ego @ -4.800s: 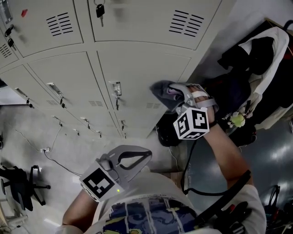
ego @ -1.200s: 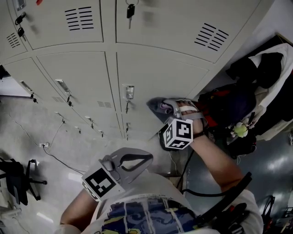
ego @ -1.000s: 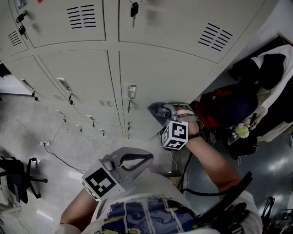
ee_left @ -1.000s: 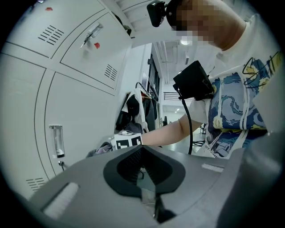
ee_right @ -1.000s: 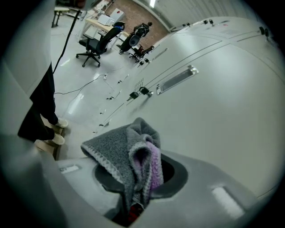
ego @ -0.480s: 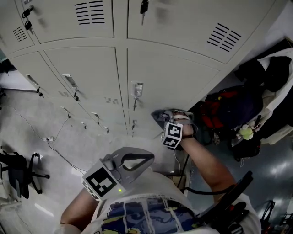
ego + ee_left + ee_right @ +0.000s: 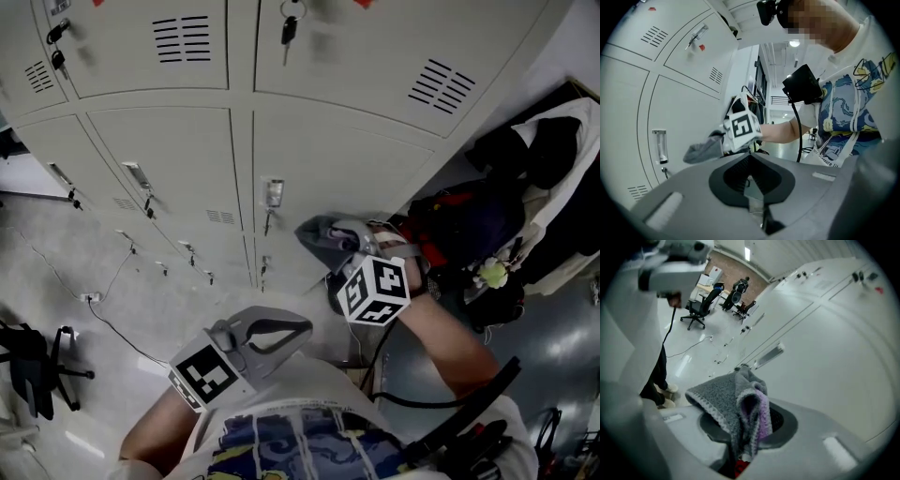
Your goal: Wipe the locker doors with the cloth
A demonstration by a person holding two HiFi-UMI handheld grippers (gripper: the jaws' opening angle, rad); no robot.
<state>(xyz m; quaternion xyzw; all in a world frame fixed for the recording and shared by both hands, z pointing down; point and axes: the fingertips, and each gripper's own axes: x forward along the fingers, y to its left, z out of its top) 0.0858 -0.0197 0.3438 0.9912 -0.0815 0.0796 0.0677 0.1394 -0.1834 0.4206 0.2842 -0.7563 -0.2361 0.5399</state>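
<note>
Grey terry cloth [image 7: 733,401] with a purple fold is pinched in the right tongs [image 7: 745,430]. The right gripper view shows it bunched up out of the jaws, its lower end lost in the dark slot between them. Just beyond it is the pale locker door [image 7: 825,357], with a long latch [image 7: 769,355] past the cloth's top edge. No view settles whether the cloth presses on the metal or hangs just off it. Far beyond these tongs, only this view catches the office chairs [image 7: 701,308] on a shiny floor [image 7: 689,348].

The left tongs [image 7: 750,161] are pressed together with nothing between them, as their own view makes plain. Ahead of them, that view gives the cloth from the side, poking toward the door in front of the right tongs' marker cube [image 7: 743,127].

The head view alone shows both pairs at once. The left tongs are low by the person's chest, well apart from the lockers, and the right tongs are further out at a lower door. Beyond the right tongs a key [image 7: 289,28] hangs in the door above. To their right lies a heap of bags and clothes [image 7: 525,178], too dark to sort out. Left of the left tongs a thin cable [image 7: 112,281] trails over the floor.
</note>
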